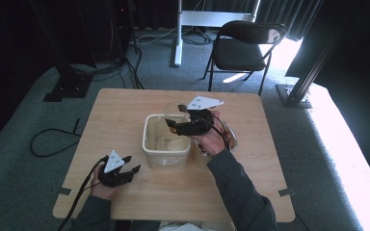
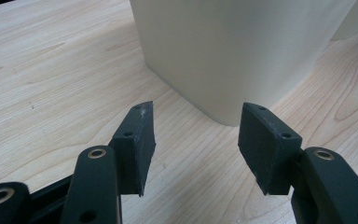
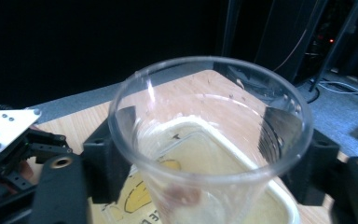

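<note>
Cup (image 3: 209, 140) above tub (image 1: 166, 141) (mid-table (image 1: 120, 110)); chair (image 1: 244, 45) behind.

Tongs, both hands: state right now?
Left tongs: open, empty, beside the white tub.
Right tongs: either side of a clear plastic cup over the tub; grip cannot be told.

grey carpet floor (image 1: 29, 115), black folding chair (image 1: 243, 48) behind wooden table (image 1: 125, 110), dark curtains (image 1: 19, 33).
</note>
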Motion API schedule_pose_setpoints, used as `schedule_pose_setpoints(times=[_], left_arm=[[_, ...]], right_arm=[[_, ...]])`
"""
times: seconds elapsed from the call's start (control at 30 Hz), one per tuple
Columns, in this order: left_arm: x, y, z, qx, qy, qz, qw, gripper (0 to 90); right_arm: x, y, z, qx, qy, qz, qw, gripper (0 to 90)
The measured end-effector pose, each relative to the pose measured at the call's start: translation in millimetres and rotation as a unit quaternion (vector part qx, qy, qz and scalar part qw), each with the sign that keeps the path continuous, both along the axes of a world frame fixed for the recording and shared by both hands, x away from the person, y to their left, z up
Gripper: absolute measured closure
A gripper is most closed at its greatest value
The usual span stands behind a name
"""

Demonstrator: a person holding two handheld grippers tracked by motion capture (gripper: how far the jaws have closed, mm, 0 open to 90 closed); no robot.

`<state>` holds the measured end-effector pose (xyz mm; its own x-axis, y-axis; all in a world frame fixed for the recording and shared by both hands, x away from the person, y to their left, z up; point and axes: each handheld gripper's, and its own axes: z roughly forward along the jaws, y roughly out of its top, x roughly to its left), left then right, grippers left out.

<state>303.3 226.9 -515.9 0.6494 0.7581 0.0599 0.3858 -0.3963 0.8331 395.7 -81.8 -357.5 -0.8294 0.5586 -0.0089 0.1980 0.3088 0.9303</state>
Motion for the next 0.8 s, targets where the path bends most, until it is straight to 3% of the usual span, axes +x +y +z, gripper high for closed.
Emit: schedule_pose_setpoints(times=[0.17, 0.43, 0.8], left_arm=[[-0.1, 0.3, 0.1, 0.0, 0.0, -0.001, 1.0, 46.6], [-0.1, 0.6, 0.2, 0.0, -0.001, 0.0, 1.0, 46.6], [-0.1, -0.2, -0.5, 0.0, 0.0, 0.001, 1.0, 46.6]], right_arm=[[1.4, 2.6, 0.6, 0.022, 0.01, 0.004, 0.9997, 14.2], [-4.5, -2.4, 4.6, 0.024, -0.005, 0.001, 0.9997, 14.7], [-21.9, -26.5, -1.3, 0.017, -0.014, -0.011, 0.9997, 19.0]])
